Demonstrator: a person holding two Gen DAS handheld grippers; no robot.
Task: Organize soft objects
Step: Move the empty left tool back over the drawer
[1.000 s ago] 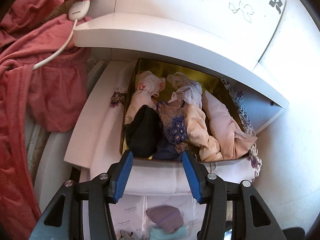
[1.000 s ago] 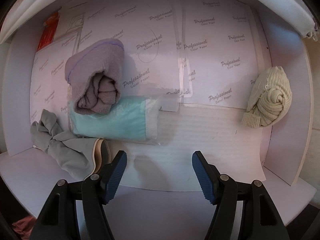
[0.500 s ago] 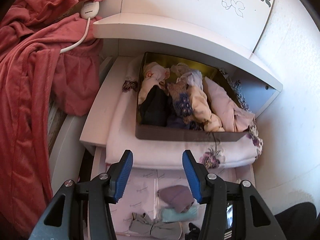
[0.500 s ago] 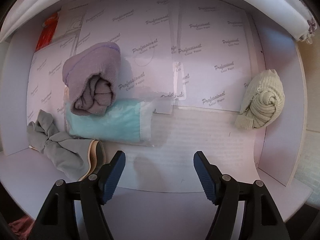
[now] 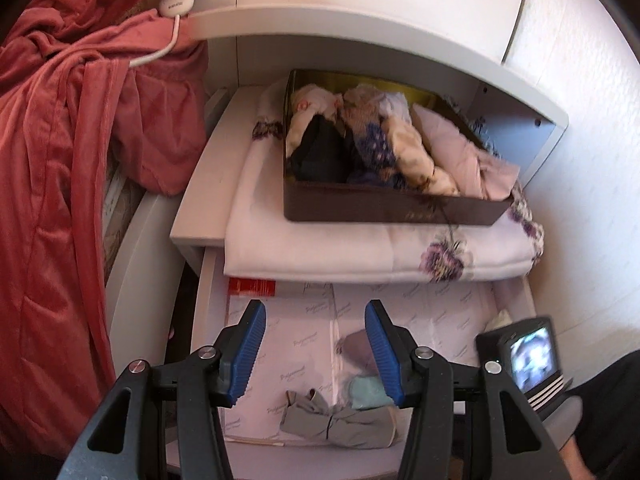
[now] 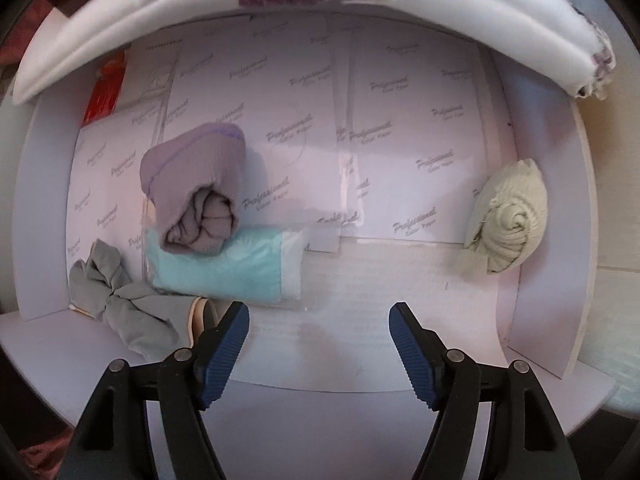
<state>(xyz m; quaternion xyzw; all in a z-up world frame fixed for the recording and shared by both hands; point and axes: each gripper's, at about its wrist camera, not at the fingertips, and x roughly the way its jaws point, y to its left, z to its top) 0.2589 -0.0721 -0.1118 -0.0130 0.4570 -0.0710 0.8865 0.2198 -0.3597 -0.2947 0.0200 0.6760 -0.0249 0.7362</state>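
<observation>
An open drawer (image 6: 536, 320) lined with printed paper holds a rolled lilac sock (image 6: 196, 188) lying on a mint packet (image 6: 228, 268), a knotted grey garment (image 6: 120, 304) at the front left and a rolled cream sock (image 6: 508, 220) at the right wall. My right gripper (image 6: 319, 340) is open and empty above the drawer's front. My left gripper (image 5: 315, 344) is open and empty, held high over the same drawer. A dark box (image 5: 384, 208) full of soft garments sits on a folded floral cloth (image 5: 360, 248) on the shelf above.
A red robe (image 5: 68, 152) hangs at the left with a white corded controller (image 5: 176, 0) on it. A red packet (image 6: 102, 96) lies in the drawer's back left corner. The right gripper's camera screen (image 5: 528, 356) shows in the left wrist view. A white wall stands at the right.
My left gripper has pulled back and up from the garment box, so the drawer below now shows. My right gripper has drawn back slightly from the drawer. Both stay open.
</observation>
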